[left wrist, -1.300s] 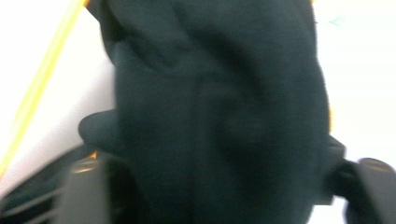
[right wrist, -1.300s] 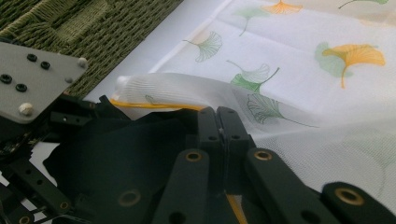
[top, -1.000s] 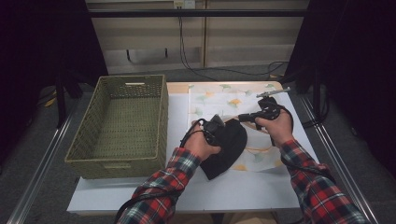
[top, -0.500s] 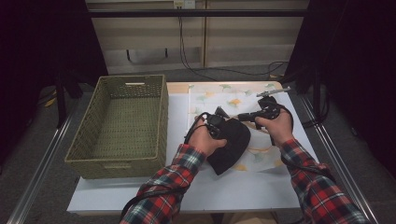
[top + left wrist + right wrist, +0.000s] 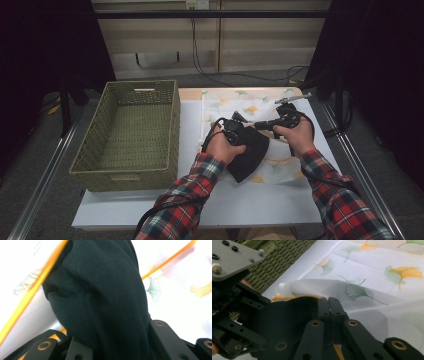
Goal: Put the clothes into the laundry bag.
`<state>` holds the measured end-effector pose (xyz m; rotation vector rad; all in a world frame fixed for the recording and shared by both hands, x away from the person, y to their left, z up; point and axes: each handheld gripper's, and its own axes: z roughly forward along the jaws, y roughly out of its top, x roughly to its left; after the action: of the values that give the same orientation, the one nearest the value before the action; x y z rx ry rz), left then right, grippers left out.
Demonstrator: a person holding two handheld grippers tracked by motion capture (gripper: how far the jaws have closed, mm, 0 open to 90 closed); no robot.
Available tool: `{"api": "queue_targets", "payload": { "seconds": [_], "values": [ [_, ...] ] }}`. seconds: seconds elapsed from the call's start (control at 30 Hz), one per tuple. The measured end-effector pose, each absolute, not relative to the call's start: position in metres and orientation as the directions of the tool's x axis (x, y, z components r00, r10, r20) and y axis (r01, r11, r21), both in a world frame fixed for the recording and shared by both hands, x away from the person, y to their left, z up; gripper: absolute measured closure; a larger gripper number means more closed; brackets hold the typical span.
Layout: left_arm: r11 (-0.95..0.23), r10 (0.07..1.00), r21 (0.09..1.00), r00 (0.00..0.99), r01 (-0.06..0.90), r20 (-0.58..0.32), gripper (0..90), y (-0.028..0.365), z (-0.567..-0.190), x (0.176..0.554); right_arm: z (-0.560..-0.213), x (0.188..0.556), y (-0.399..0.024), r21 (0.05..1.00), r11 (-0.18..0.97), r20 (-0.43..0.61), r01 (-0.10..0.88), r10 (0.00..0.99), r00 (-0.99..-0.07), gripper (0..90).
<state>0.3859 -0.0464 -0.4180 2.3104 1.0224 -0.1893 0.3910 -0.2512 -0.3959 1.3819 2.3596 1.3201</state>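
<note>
The left gripper (image 5: 239,131) is clamped on a bunched fold of the black garment (image 5: 105,297), which bulges out between its 2 jaws. The right gripper (image 5: 329,307) is pressed fully together just beside it, pinching the edge of a white mesh laundry bag (image 5: 372,315) printed with ginkgo leaves and trimmed with an orange zipper (image 5: 32,295). The garment is held directly ahead of the left jaws and is draped over the bag beneath both tools. A woven green basket (image 5: 135,130) is seen beyond the left gripper, on the white table (image 5: 260,205).
</note>
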Motion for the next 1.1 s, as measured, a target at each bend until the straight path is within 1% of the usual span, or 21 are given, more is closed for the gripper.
{"api": "queue_targets", "payload": {
  "seconds": [0.23,0.33,0.37,0.4,0.43,0.5,0.53,0.6,0.67,0.73,0.77,0.83,0.9,0.93,1.0,1.1],
  "values": [
    [-0.508,0.635,0.5,0.697,0.701,-0.333,68.3,-0.048,-0.422,0.389,-0.395,0.391,-0.25,0.723,0.207,0.317,0.659,0.748,-0.583,90.0],
    [-0.494,0.643,0.511,0.692,0.703,-0.33,64.7,-0.05,-0.427,0.391,-0.395,0.39,-0.249,0.722,0.21,0.316,0.659,0.747,-0.585,90.0],
    [-0.506,0.638,0.513,0.701,0.694,-0.319,64.7,-0.049,-0.429,0.392,-0.395,0.39,-0.249,0.722,0.21,0.316,0.659,0.747,-0.585,90.0],
    [-0.502,0.636,0.522,0.703,0.69,-0.317,61.3,-0.049,-0.43,0.392,-0.394,0.39,-0.25,0.72,0.21,0.319,0.662,0.747,-0.584,90.0],
    [-0.496,0.636,0.525,0.701,0.691,-0.322,61.3,-0.049,-0.432,0.392,-0.394,0.39,-0.25,0.72,0.21,0.319,0.662,0.747,-0.584,90.0],
    [-0.512,0.625,0.528,0.716,0.677,-0.311,55.0,-0.049,-0.434,0.393,-0.394,0.389,-0.251,0.718,0.212,0.318,0.663,0.747,-0.583,90.0],
    [-0.492,0.645,0.525,0.696,0.695,-0.316,46.7,-0.05,-0.434,0.392,-0.395,0.389,-0.252,0.72,0.214,0.315,0.66,0.746,-0.586,90.0],
    [-0.506,0.642,0.515,0.7,0.693,-0.311,41.4,-0.049,-0.434,0.392,-0.396,0.389,-0.252,0.716,0.211,0.321,0.666,0.748,-0.581,90.0],
    [-0.511,0.655,0.512,0.698,0.69,-0.288,37.2,-0.048,-0.434,0.39,-0.397,0.388,-0.253,0.715,0.213,0.319,0.666,0.748,-0.582,90.0],
    [-0.521,0.655,0.5,0.7,0.691,-0.285,28.3,-0.045,-0.433,0.389,-0.398,0.388,-0.254,0.715,0.215,0.318,0.665,0.747,-0.584,90.0],
    [-0.521,0.655,0.5,0.7,0.691,-0.285,26.0,-0.045,-0.433,0.389,-0.398,0.388,-0.254,0.715,0.215,0.318,0.665,0.747,-0.584,90.0],
    [-0.534,0.651,0.498,0.708,0.683,-0.273,24.3,-0.044,-0.431,0.387,-0.399,0.388,-0.254,0.711,0.217,0.319,0.669,0.749,-0.581,90.0],
    [-0.548,0.65,0.493,0.715,0.675,-0.256,18.2,-0.043,-0.428,0.386,-0.399,0.388,-0.254,0.711,0.219,0.314,0.668,0.751,-0.58,90.0],
    [-0.556,0.651,0.484,0.716,0.675,-0.251,18.2,-0.041,-0.427,0.386,-0.399,0.388,-0.254,0.71,0.217,0.315,0.67,0.753,-0.578,90.0],
    [-0.58,0.637,0.474,0.731,0.663,-0.243,14.2,-0.038,-0.424,0.384,-0.4,0.388,-0.254,0.708,0.22,0.312,0.671,0.754,-0.577,90.0],
    [-0.58,0.639,0.479,0.733,0.659,-0.233,11.9,-0.036,-0.423,0.382,-0.4,0.388,-0.253,0.708,0.223,0.308,0.67,0.757,-0.577,90.0]
  ]
}}
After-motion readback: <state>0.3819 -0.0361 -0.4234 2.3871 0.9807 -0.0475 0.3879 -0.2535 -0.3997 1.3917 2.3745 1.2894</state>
